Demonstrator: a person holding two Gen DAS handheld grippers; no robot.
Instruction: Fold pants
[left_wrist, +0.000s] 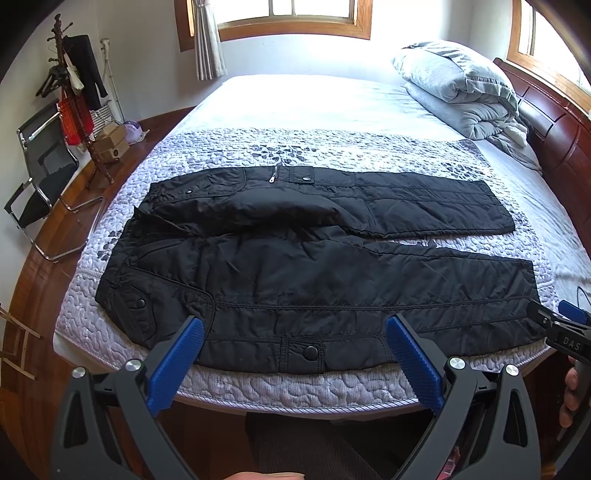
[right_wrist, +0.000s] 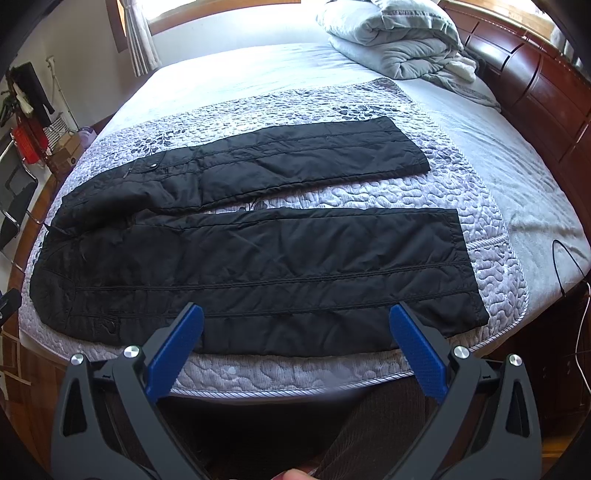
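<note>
We take the black pants (left_wrist: 295, 266) as our landmark: they lie spread flat across the quilted purple-grey cover (left_wrist: 295, 387) at the near end of the bed, waistband to the left, the two legs running rightward and splayed apart with a strip of cover showing between them. Our left gripper (left_wrist: 295, 325) hovers over the near edge of the pants by the snap tab, its blue pads wide apart and holding nothing; our right gripper (right_wrist: 295, 314) hangs over the near leg further toward the hem, equally wide and empty. Beyond the pants, at the far right, a folded grey duvet (left_wrist: 458, 85) rests against the dark wooden headboard (left_wrist: 554, 125). Nothing lies on the pants or between them and either claw. Only the left view shows the coat stand (left_wrist: 74, 96) and folding chair (left_wrist: 40, 173) to the left of the waistband clearly, plus the right gripper's tip off the hem; the right view shows a thin cable (right_wrist: 565, 269) right of the hems.
</note>
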